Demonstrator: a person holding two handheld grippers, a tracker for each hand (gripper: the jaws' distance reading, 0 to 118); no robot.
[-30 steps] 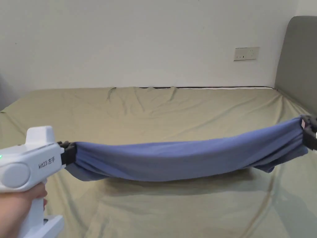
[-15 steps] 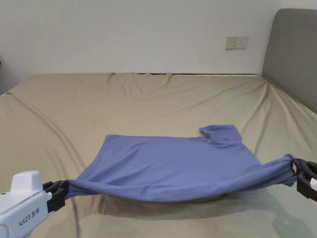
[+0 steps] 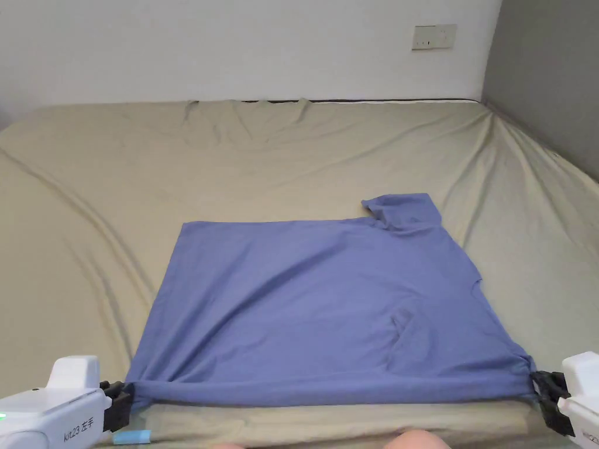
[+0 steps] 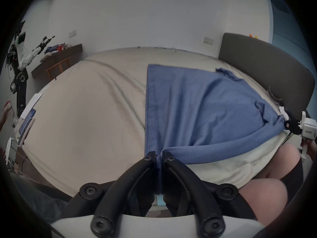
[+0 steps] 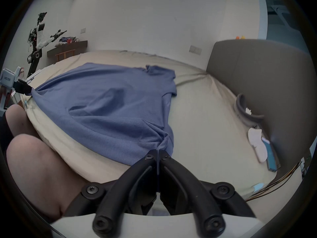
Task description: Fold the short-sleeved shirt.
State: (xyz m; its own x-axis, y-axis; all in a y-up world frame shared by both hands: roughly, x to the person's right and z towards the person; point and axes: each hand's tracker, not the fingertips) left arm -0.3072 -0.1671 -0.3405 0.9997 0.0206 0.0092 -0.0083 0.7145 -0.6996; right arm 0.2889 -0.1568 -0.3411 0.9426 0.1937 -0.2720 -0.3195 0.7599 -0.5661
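Between the two pairs of jaws: one blue short-sleeved shirt (image 3: 316, 304), lying spread on the bed (image 3: 292, 158), its near edge running as a rolled band from one gripper to the other along the bed's near side.

Left gripper (image 3: 120, 403): white body, black jaws, sitting at the shirt's near left corner. Its jaws are closing on a bunched fold of the blue fabric, which is passing down between them in the left gripper view (image 4: 158, 157). Cloth is fanning out from this pinch.

Right gripper (image 3: 544, 397): white body, black jaws, sitting at the shirt's near right corner. Its jaws are pressing together on a gathered point of fabric, seen in the right gripper view (image 5: 157, 153), with creases radiating from the grip.

Beyond the jaws: the shirt body is lying mostly flat, with one shallow wrinkle nearer the right jaws. One short sleeve (image 3: 403, 209) is sticking out at the far right corner, well apart from both jaws.

Under the shirt: an olive-tan bedsheet (image 3: 88, 204), creasing in long diagonal lines to the left of the left jaws.

Right of the right jaws: a grey padded headboard (image 3: 550, 76) is rising at the bed's end. A wall socket plate (image 3: 434, 36) is sitting on the white wall beyond the bed.
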